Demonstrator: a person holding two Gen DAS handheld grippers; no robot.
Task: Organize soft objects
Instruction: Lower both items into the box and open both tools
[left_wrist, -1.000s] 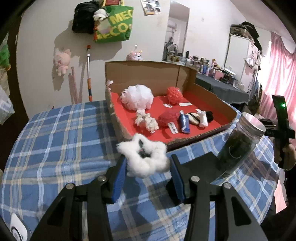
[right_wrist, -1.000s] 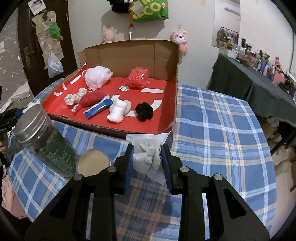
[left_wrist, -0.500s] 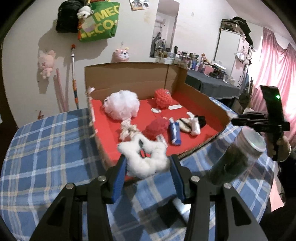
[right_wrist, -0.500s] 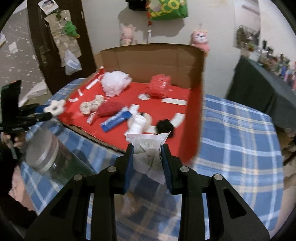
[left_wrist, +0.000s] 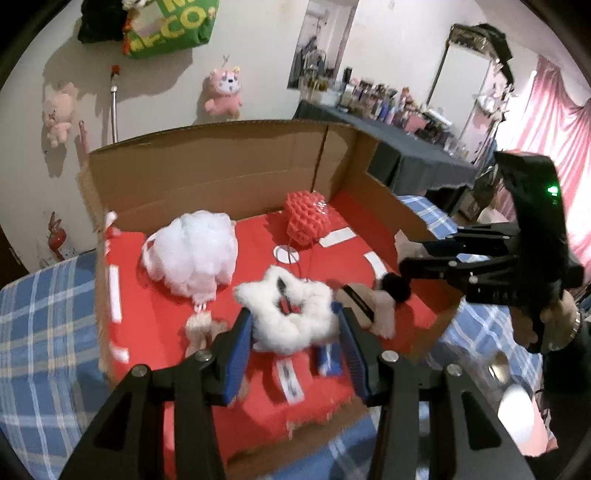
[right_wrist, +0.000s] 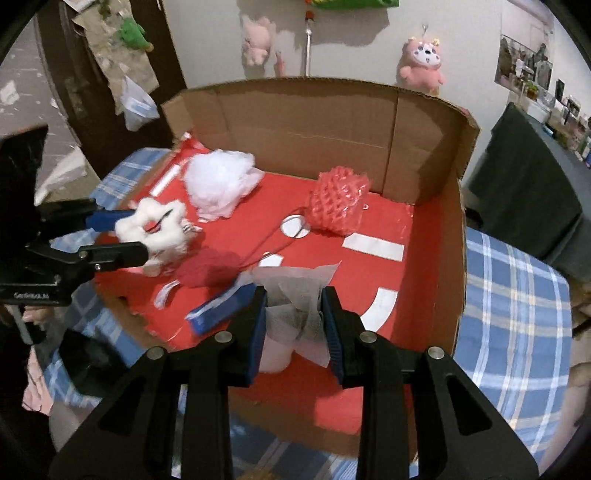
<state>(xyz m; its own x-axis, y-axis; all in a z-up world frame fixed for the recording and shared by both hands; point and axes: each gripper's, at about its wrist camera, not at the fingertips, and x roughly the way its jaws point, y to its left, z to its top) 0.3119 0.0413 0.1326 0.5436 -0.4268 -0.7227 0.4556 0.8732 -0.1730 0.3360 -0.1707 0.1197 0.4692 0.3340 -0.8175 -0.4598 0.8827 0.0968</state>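
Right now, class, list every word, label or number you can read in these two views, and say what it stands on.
"-CO:": large yellow letters, cut off at the frame's top, on the green bag hanging on the wall.
Small pale lettering on the left gripper's black body, seen from the right wrist view: too blurred to read.
White labels on the box's red floor: blank.

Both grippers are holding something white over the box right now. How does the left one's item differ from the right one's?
The fluffy white scrunchie in the left gripper is a plush, furry ring with an open middle; the white gauze in the right gripper is thin, see-through mesh, crumpled with loose corners sticking up. The scrunchie bulges wide between the pads; the gauze is pinched narrower. Both are white, soft, and held above the red-lined cardboard box.
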